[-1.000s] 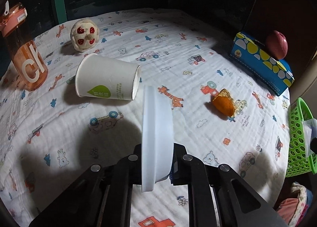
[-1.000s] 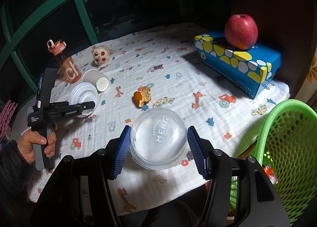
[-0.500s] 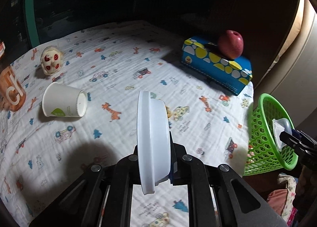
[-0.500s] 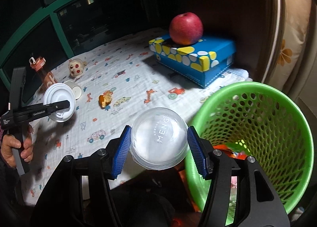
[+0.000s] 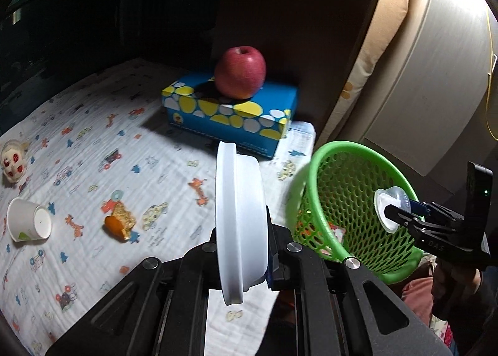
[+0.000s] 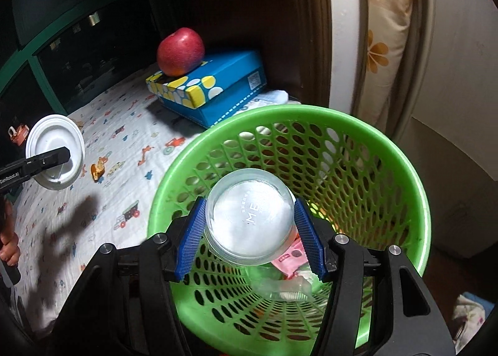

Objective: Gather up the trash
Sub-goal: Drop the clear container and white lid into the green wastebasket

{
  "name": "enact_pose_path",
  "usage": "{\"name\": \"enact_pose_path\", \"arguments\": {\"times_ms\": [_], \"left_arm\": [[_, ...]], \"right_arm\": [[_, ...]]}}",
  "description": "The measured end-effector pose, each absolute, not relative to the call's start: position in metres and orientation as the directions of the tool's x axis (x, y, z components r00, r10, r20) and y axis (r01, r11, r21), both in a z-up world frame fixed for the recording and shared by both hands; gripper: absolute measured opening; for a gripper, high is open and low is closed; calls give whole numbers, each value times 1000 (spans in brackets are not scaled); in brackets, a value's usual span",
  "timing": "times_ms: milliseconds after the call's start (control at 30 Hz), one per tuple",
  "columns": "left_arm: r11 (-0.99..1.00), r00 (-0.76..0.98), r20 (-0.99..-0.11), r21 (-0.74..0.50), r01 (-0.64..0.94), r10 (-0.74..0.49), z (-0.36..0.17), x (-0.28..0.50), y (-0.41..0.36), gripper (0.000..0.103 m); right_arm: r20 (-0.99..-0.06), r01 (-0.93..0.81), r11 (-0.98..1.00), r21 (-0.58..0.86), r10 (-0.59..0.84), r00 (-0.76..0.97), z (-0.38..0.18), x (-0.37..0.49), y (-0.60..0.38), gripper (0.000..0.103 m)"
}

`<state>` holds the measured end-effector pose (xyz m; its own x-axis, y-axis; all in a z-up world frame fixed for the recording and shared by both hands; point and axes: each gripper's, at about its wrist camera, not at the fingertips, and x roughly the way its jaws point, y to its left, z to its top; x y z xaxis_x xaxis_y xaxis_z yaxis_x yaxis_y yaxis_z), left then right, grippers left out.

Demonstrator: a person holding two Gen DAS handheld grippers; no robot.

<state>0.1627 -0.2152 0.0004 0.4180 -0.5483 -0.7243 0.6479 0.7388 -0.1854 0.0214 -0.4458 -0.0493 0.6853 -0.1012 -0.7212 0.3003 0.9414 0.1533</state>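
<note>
My right gripper is shut on a clear plastic cup and holds it over the mouth of the green mesh basket, which has wrappers at its bottom. The same gripper shows at the basket in the left wrist view. My left gripper is shut on a white plastic lid, held on edge above the table's right side; the lid also shows far left in the right wrist view. On the patterned cloth lie a tipped paper cup and an orange food scrap.
A red apple rests on a blue and yellow tissue box at the back of the table. A small toy sits at the far left. A curtain and a pale wall stand behind the basket. A hand grips the left tool.
Both grippers have swung right from over the table toward the basket. The clear cup now hangs over the basket's opening, and the lid is closer to the table's right edge.
</note>
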Motion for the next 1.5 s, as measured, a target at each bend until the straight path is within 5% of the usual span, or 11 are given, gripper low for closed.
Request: {"name": "enact_pose_path", "arguments": {"times_ms": [767, 833, 900, 967, 1167, 1500], "left_arm": [[583, 222, -808, -177, 793, -546, -41, 109, -365, 13], [582, 203, -813, -194, 789, -546, -46, 108, -366, 18], [591, 207, -814, -195, 783, -543, -49, 106, -365, 39], [597, 219, -802, -201, 777, -556, -47, 105, -361, 49], [611, 234, -778, -229, 758, -583, -37, 107, -343, 60], [723, 356, -761, -208, 658, -543, -23, 130, -277, 63]], "right_arm": [[-664, 388, 891, 236, -144, 734, -38, -35, -503, 74], [-664, 390, 888, 242, -142, 734, -38, -36, -504, 74], [-665, 389, 889, 242, -140, 734, -38, -37, -505, 74], [-663, 386, 891, 240, -140, 735, -37, -36, -504, 75], [-655, 372, 896, 242, -132, 744, -33, -31, -496, 76], [-642, 293, 924, 244, -73, 763, -22, -10, -465, 77]]}}
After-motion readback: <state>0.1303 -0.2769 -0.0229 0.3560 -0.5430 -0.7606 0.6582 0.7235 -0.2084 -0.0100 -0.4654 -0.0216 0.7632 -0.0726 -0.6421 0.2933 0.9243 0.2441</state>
